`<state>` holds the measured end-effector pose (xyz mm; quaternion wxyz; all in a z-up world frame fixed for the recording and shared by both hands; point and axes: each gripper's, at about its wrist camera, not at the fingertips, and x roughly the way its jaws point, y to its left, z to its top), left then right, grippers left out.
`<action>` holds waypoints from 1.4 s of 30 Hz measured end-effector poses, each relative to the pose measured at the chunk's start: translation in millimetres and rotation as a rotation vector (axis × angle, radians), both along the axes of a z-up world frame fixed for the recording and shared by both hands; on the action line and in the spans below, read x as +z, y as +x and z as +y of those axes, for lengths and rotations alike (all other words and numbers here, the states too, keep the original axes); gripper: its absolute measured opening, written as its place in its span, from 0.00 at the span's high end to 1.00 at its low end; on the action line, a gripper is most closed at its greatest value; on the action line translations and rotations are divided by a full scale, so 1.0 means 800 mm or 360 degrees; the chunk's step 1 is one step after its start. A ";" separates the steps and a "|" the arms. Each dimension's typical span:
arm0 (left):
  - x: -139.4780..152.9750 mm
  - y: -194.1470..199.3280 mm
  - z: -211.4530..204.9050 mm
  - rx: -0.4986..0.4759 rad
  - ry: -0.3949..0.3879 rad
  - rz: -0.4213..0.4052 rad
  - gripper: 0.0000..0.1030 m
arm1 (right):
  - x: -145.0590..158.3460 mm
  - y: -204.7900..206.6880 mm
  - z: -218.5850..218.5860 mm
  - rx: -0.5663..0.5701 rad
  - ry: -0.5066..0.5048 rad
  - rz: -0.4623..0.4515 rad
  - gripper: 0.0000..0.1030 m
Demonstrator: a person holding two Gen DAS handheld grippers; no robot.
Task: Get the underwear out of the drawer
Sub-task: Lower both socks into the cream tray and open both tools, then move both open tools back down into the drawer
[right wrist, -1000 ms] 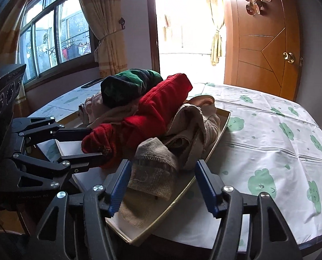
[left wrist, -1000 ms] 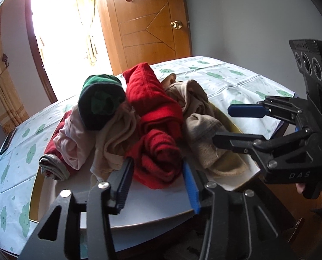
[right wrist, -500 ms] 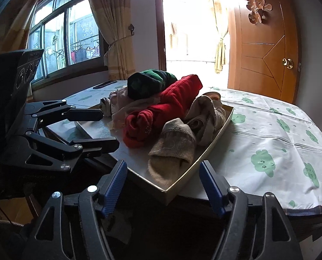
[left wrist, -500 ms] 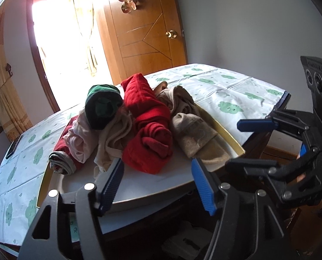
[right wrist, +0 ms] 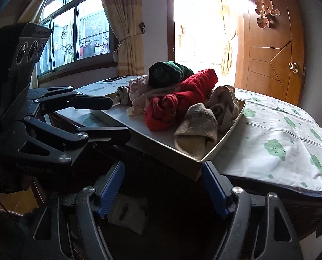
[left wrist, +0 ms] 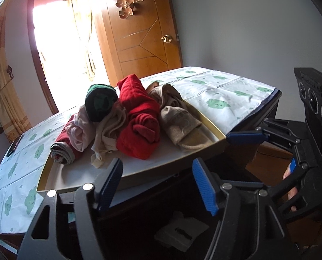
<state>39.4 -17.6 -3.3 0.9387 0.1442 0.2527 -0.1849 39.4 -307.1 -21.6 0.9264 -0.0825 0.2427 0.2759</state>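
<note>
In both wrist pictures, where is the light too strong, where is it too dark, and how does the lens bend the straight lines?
Left wrist view: the doorway is overexposed to white; the space under the table is nearly black; the wooden door bows. Right wrist view: the doorway glares too; the window frame curves; the clothes pile is sharp, part backlit.

A: Daylight's blowing out the open doorway (right wrist: pixel 206 21), curtains (right wrist: pixel 126 21) hanging beside the window (right wrist: pixel 74 32).
B: Wooden door (left wrist: pixel 143 30) standing open, grey wall (left wrist: pixel 236 21), cloud-print tablecloth (right wrist: pixel 280 134) covering the table.
</note>
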 end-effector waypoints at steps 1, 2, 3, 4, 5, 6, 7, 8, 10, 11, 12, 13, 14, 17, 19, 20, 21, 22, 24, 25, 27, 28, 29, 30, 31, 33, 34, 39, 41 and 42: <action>-0.001 -0.003 0.002 -0.0001 0.0002 0.0002 0.34 | -0.001 -0.004 0.000 -0.0002 -0.0012 -0.0018 0.27; -0.003 -0.008 0.005 -0.0002 0.0005 0.0003 0.34 | -0.003 -0.008 0.001 0.0004 -0.0022 -0.0030 0.27; -0.005 -0.012 0.008 -0.0004 0.0007 -0.0001 0.34 | -0.005 -0.012 0.001 0.0014 -0.0032 -0.0035 0.27; -0.006 -0.016 0.011 -0.0004 0.0013 -0.0008 0.32 | -0.007 -0.015 0.003 0.0024 -0.0045 -0.0039 0.27; -0.009 -0.020 0.015 -0.0001 0.0027 -0.0014 0.31 | -0.010 -0.019 0.004 0.0036 -0.0060 -0.0039 0.27; -0.011 -0.024 0.018 0.0001 0.0039 -0.0016 0.30 | -0.013 -0.021 0.005 0.0050 -0.0078 -0.0035 0.27; -0.013 -0.027 0.022 0.0002 0.0049 -0.0016 0.30 | -0.017 -0.023 0.007 0.0062 -0.0094 -0.0027 0.27; -0.017 -0.030 0.026 0.0006 0.0067 -0.0014 0.30 | -0.020 -0.024 0.009 0.0076 -0.0111 -0.0019 0.27; -0.024 -0.035 0.034 0.0013 0.0104 -0.0006 0.29 | -0.027 -0.025 0.014 0.0105 -0.0148 0.0001 0.27; -0.028 -0.036 0.037 0.0017 0.0124 -0.0002 0.28 | -0.030 -0.024 0.017 0.0119 -0.0165 0.0014 0.27; -0.033 -0.038 0.040 0.0019 0.0148 0.0001 0.28 | -0.033 -0.024 0.021 0.0138 -0.0182 0.0030 0.27; -0.038 -0.039 0.044 0.0029 0.0171 0.0007 0.28 | -0.036 -0.023 0.024 0.0155 -0.0200 0.0043 0.27; -0.042 -0.040 0.047 0.0033 0.0184 0.0015 0.28 | -0.040 -0.023 0.029 0.0173 -0.0222 0.0056 0.27; -0.055 -0.039 0.058 0.0049 0.0215 0.0067 0.28 | -0.050 -0.022 0.045 0.0238 -0.0313 0.0085 0.27; -0.064 -0.035 0.064 0.0061 0.0243 0.0114 0.28 | -0.056 -0.022 0.055 0.0279 -0.0382 0.0093 0.27; -0.068 -0.034 0.065 0.0063 0.0256 0.0135 0.28 | -0.059 -0.023 0.060 0.0298 -0.0420 0.0099 0.27; -0.074 -0.031 0.067 0.0065 0.0272 0.0169 0.28 | -0.062 -0.022 0.065 0.0312 -0.0459 0.0107 0.27; -0.080 -0.027 0.069 0.0068 0.0290 0.0209 0.28 | -0.066 -0.022 0.069 0.0325 -0.0494 0.0120 0.27; -0.092 -0.021 0.071 0.0072 0.0318 0.0280 0.28 | -0.071 -0.019 0.078 0.0353 -0.0560 0.0159 0.27; -0.098 -0.017 0.072 0.0074 0.0332 0.0317 0.28 | -0.074 -0.017 0.082 0.0374 -0.0591 0.0173 0.27; -0.108 -0.011 0.074 0.0080 0.0359 0.0370 0.28 | -0.079 -0.014 0.091 0.0413 -0.0670 0.0201 0.27; -0.112 -0.008 0.074 0.0079 0.0373 0.0394 0.28 | -0.082 -0.013 0.095 0.0433 -0.0713 0.0213 0.27; -0.117 -0.005 0.075 0.0076 0.0387 0.0416 0.28 | -0.086 -0.013 0.100 0.0450 -0.0748 0.0226 0.27; -0.120 -0.003 0.075 0.0072 0.0399 0.0435 0.28 | -0.089 -0.011 0.104 0.0464 -0.0783 0.0243 0.27; -0.124 0.000 0.075 0.0065 0.0412 0.0459 0.28 | -0.092 -0.011 0.107 0.0481 -0.0809 0.0258 0.27; -0.134 0.005 0.074 0.0049 0.0453 0.0514 0.28 | -0.097 -0.008 0.113 0.0511 -0.0848 0.0289 0.27; -0.139 0.007 0.073 0.0039 0.0474 0.0540 0.28 | -0.099 -0.006 0.115 0.0524 -0.0862 0.0306 0.27; -0.155 0.019 0.070 -0.0036 0.0516 0.0687 0.27 | -0.109 -0.002 0.128 0.0578 -0.0938 0.0347 0.27; -0.163 0.029 0.070 -0.0084 0.0512 0.0804 0.24 | -0.110 0.001 0.130 0.0591 -0.0942 0.0368 0.27; -0.166 0.033 0.070 -0.0100 0.0505 0.0849 0.24 | -0.112 0.002 0.131 0.0598 -0.0955 0.0374 0.27</action>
